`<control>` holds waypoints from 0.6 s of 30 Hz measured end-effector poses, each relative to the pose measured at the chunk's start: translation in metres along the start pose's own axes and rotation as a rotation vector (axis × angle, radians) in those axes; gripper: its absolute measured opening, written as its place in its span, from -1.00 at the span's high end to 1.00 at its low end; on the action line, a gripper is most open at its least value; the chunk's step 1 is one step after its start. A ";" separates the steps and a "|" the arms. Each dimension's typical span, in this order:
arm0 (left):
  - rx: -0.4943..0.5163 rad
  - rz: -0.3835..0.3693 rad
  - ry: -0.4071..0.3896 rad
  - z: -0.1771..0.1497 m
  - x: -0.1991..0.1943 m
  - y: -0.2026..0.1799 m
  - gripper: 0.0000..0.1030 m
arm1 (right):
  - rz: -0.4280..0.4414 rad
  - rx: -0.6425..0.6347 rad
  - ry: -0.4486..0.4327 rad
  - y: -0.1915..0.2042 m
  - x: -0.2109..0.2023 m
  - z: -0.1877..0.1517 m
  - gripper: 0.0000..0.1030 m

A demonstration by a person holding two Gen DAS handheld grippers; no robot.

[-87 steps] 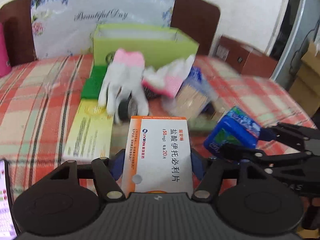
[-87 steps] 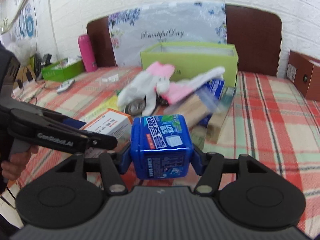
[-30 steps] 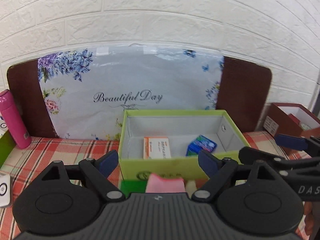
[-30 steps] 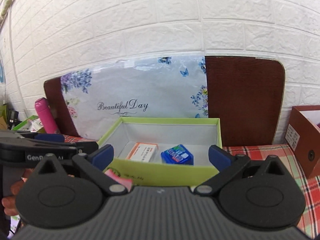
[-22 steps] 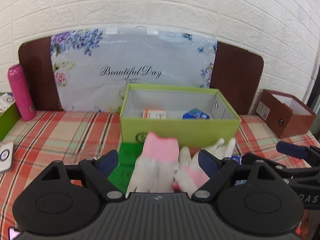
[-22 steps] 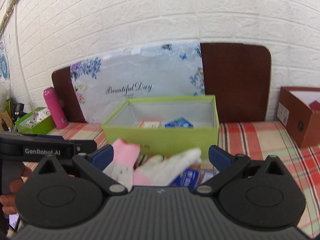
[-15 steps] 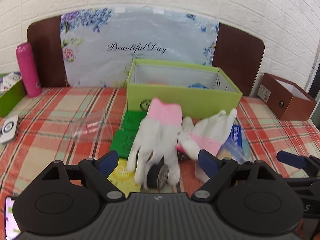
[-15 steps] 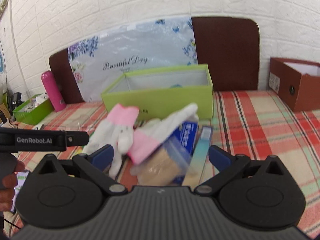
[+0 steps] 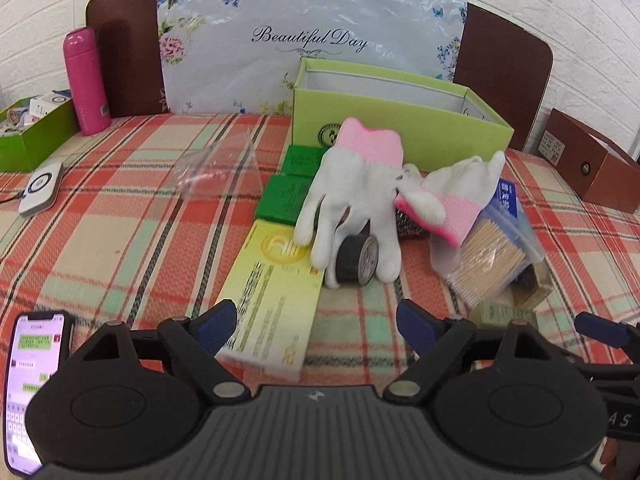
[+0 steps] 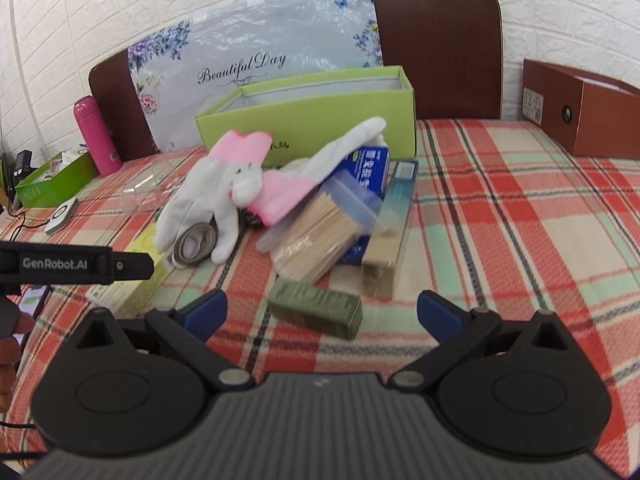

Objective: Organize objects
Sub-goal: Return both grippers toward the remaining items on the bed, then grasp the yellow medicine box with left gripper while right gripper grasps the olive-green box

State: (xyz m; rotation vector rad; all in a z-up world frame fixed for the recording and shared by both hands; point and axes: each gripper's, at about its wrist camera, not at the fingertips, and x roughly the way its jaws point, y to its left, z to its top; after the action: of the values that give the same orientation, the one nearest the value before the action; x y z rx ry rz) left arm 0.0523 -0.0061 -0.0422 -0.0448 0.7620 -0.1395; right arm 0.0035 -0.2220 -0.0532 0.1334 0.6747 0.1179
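Both the left gripper point(image 9: 312, 324) and the right gripper point(image 10: 322, 310) hang with empty jaws spread over the pile, presumably choosing what goes into the green box point(image 10: 320, 118).

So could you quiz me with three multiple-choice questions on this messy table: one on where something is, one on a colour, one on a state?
1. Where is the tape roll?
A. in the green box
B. under the white glove
C. on the phone

2. What colour is the bottle?
A. pink
B. blue
C. black

3. How do the left gripper's jaws stand?
A. shut on a glove
B. shut, empty
C. open, empty

Answers:
1 B, the white glove's fingers drape over the roll.
2 A, it stands pink at the back left.
3 C, the pads stand wide apart with only tablecloth and a yellow box beyond.
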 end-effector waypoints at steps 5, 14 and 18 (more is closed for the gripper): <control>0.011 -0.007 -0.003 -0.019 -0.004 0.019 -0.75 | 0.000 -0.020 0.014 0.005 0.002 -0.011 -1.00; 0.019 -0.037 -0.001 -0.003 0.017 0.026 -0.75 | 0.008 -0.077 -0.001 0.014 0.015 -0.007 -1.00; 0.034 -0.010 0.025 0.002 0.036 0.024 -0.75 | 0.020 -0.161 -0.020 0.020 0.024 -0.004 -0.89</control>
State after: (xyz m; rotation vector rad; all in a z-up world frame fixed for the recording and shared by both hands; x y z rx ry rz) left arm 0.0820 0.0120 -0.0679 -0.0143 0.7841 -0.1631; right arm 0.0183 -0.1981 -0.0684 -0.0137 0.6413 0.1889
